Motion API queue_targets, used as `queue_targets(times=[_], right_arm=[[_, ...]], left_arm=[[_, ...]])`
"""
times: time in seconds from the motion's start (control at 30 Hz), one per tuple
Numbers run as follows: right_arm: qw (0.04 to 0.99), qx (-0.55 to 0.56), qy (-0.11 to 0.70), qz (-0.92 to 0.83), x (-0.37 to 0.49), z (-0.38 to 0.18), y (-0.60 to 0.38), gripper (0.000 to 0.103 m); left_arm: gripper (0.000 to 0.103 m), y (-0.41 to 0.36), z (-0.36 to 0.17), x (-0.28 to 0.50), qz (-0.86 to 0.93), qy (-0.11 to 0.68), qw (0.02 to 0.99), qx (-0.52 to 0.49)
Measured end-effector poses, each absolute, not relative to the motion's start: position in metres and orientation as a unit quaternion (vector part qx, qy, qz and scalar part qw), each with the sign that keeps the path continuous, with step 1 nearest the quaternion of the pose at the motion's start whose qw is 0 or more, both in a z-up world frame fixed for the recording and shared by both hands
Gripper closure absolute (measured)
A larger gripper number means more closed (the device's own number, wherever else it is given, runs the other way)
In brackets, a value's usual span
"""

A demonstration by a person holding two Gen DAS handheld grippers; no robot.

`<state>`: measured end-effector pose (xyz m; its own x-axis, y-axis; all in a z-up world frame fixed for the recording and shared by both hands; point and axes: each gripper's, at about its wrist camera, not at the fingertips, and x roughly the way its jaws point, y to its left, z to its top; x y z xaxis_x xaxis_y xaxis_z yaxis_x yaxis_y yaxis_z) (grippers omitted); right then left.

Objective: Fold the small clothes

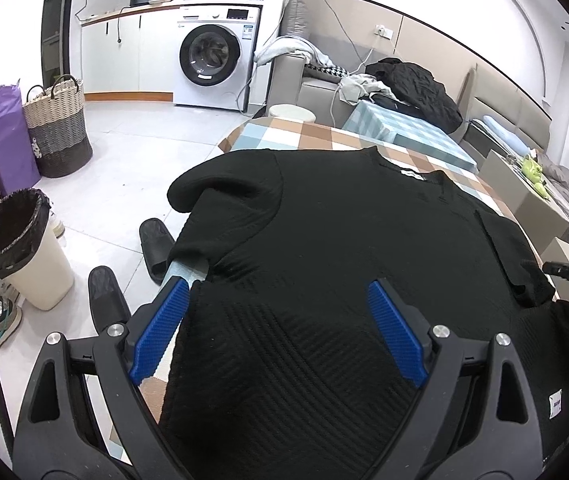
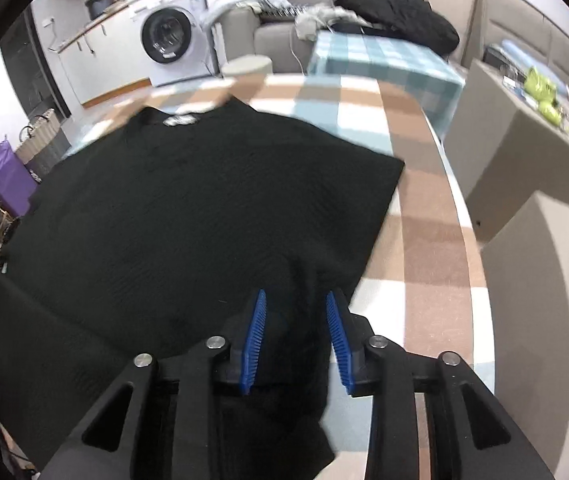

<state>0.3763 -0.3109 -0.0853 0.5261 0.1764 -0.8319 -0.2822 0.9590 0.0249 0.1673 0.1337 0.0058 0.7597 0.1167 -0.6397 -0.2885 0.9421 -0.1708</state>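
A black top lies spread on the worktop, which wears a checked cloth in brown, white and pale blue. The collar with its white label points away toward the far edge, and one short sleeve hangs over the left edge above the floor. The left tool hovers over the lower part of the top with its blue pads spread wide, the fabric under and between them but not pinched. The right tool sits at the top's near right corner, its pads partly apart with a fold of black fabric running up between them; the picture is blurred, and I cannot tell whether they press on it. Beyond the worktop stand a washing machine, a woven basket and a lined bin; two black slippers lie on the floor.
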Motion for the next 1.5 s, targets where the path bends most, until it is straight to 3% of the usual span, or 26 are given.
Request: queue_targets(times=[0.13,0.27,0.33,0.37,0.43,0.57,0.6,0.63,0.7,0.73,0.87,1.03,1.27,1.4,1.5], right_arm=[[0.865,-0.077,0.460,0.187,0.358,-0.076,-0.275,0.060],[0.839,-0.115,0.492,0.200,0.359,-0.105,-0.242,0.060],[0.836,-0.125,0.505,0.173,0.364,-0.118,-0.239,0.074],[0.838,-0.127,0.506,0.160,0.366,-0.123,-0.240,0.076],[0.845,-0.099,0.498,0.170,0.365,-0.121,-0.242,0.093],[0.851,-0.061,0.470,0.226,0.357,-0.107,-0.227,0.094],[0.853,-0.057,0.457,0.243,0.352,-0.101,-0.223,0.088],[0.852,-0.056,0.456,0.252,0.350,-0.098,-0.221,0.073],[0.846,-0.046,0.459,0.266,0.345,-0.090,-0.230,0.055],[0.851,-0.035,0.450,0.267,0.342,-0.084,-0.239,0.052],[0.873,0.008,0.441,0.208,0.331,-0.065,-0.305,0.052],[0.856,0.083,0.485,0.162,0.331,-0.087,-0.363,0.052],[0.837,0.082,0.511,0.177,0.345,-0.115,-0.344,0.052],[0.864,0.014,0.475,0.167,0.341,-0.120,-0.330,0.084],[0.871,-0.008,0.468,0.150,0.342,-0.124,-0.334,0.090]], left_arm=[[0.013,0.127,0.004,0.170,0.100,0.332,0.929,-0.133],[0.013,0.121,0.003,0.170,0.092,0.333,0.929,-0.132],[0.013,0.117,0.004,0.170,0.088,0.333,0.930,-0.129],[0.013,0.116,0.004,0.169,0.088,0.333,0.930,-0.128],[0.013,0.114,0.003,0.168,0.086,0.332,0.931,-0.127],[0.013,0.112,0.001,0.170,0.078,0.333,0.930,-0.137],[0.013,0.112,0.000,0.171,0.078,0.336,0.929,-0.137],[0.013,0.111,0.001,0.172,0.078,0.336,0.929,-0.134],[0.013,0.109,0.002,0.171,0.078,0.336,0.930,-0.129],[0.013,0.109,0.003,0.171,0.078,0.335,0.930,-0.128],[0.013,0.106,0.004,0.171,0.078,0.334,0.931,-0.125],[0.013,0.103,0.001,0.176,0.075,0.340,0.929,-0.126],[0.013,0.099,0.003,0.176,0.079,0.344,0.928,-0.117],[0.013,0.102,0.004,0.172,0.087,0.344,0.928,-0.115],[0.013,0.106,0.005,0.175,0.093,0.348,0.927,-0.109]])
